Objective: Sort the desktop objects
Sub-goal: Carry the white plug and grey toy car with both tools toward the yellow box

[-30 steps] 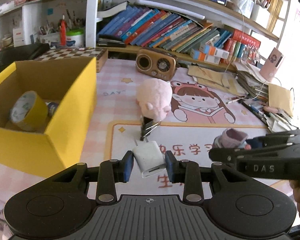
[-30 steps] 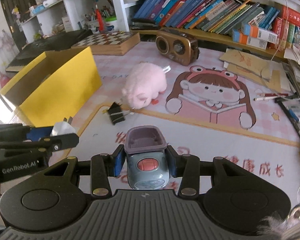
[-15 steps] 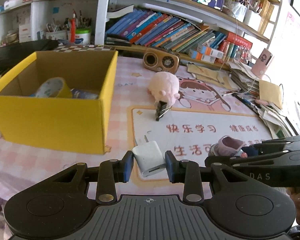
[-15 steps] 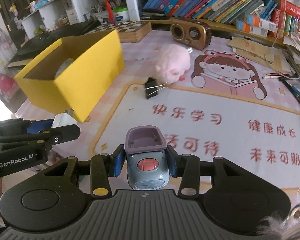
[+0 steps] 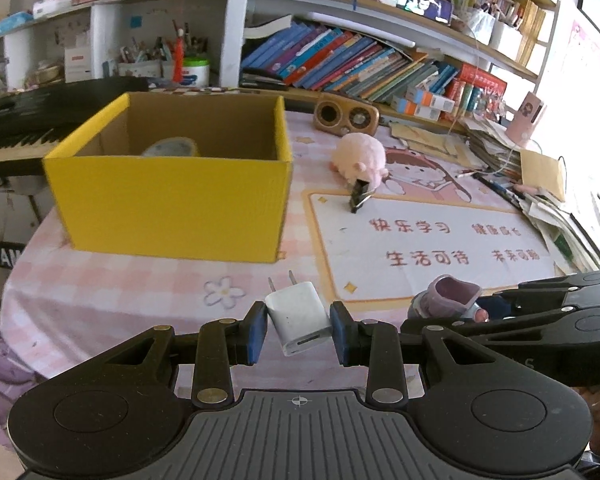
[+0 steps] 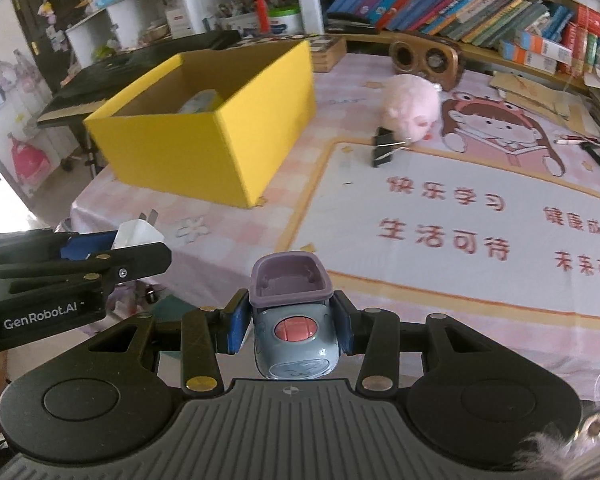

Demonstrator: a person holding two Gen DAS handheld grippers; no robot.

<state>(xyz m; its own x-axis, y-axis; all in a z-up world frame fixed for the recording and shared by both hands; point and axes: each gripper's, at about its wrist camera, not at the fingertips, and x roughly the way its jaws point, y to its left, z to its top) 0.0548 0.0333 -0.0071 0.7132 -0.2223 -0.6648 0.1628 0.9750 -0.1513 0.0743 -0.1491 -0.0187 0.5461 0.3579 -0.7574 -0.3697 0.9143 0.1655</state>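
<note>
My left gripper [image 5: 299, 332] is shut on a white USB charger plug [image 5: 299, 317] and holds it above the table's near edge, in front of the yellow cardboard box [image 5: 172, 208]. My right gripper [image 6: 290, 326] is shut on a grey-blue toy car [image 6: 292, 320] with a purple top and red button. The right gripper shows at the right of the left wrist view [image 5: 476, 308]; the left gripper with the charger shows at the left of the right wrist view [image 6: 112, 248]. The box [image 6: 204, 152] holds a roll of tape [image 5: 172, 147].
A pink plush pig [image 5: 360, 156] and a black binder clip [image 5: 359, 197] lie on the cartoon desk mat [image 5: 440, 240]. A wooden radio [image 5: 346, 115], books and paper piles line the back and right. A keyboard [image 5: 28, 120] stands left of the box.
Both grippers have pulled back toward the table's near edge and risen, each still holding its object. The yellow box now lies ahead instead of close at the left.
</note>
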